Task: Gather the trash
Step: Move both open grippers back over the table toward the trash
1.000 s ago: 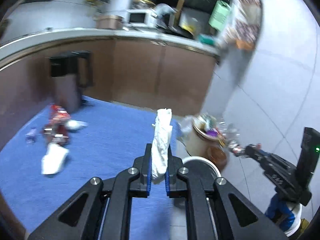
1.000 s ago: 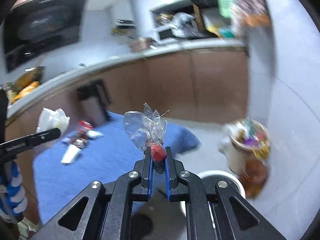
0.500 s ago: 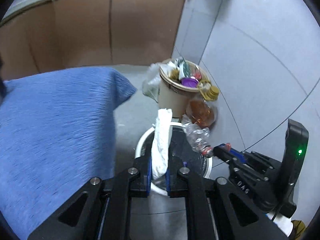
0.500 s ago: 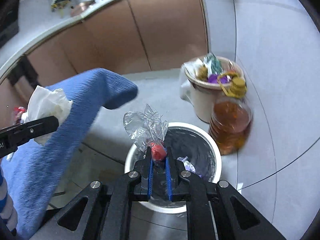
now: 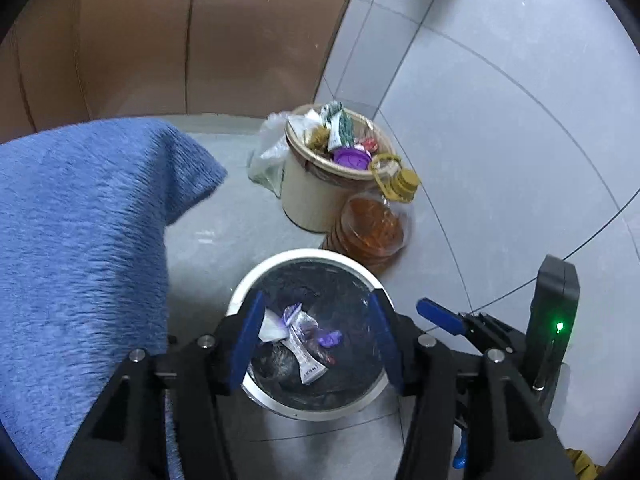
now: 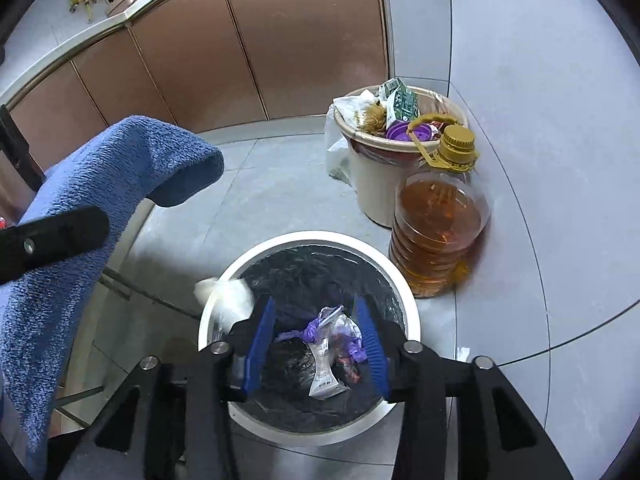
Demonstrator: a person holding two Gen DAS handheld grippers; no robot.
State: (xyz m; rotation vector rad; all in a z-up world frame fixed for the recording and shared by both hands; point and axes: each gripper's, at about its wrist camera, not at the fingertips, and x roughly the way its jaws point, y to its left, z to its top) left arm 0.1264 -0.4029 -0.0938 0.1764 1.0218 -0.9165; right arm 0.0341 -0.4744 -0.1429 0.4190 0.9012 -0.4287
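Observation:
A white-rimmed bin (image 5: 304, 254) with a black liner stands on the floor below both grippers. My left gripper (image 5: 316, 322) hangs over it, jaws opening, nothing between the blue pads. My right gripper (image 6: 316, 322) is over the same bin (image 6: 320, 236), jaws also opening and empty. A blurred white tissue (image 6: 228, 296) is in the air at the bin's left rim. Wrappers and purple scraps (image 6: 328, 356) lie on the liner, also seen in the left wrist view as trash (image 5: 304, 340). The right gripper's blue finger (image 5: 440, 316) shows beside the bin.
A beige bin (image 6: 372, 184) full of rubbish and a large bottle of amber oil (image 6: 436, 232) stand just behind the white bin. The blue cloth-covered table (image 5: 80, 240) is at the left. Brown cabinets (image 6: 240, 52) line the back, with grey tiled floor around.
Both grippers came down over the white bin and their jaws parted. The tissue left the left gripper and the clear wrap with the red piece left the right one.

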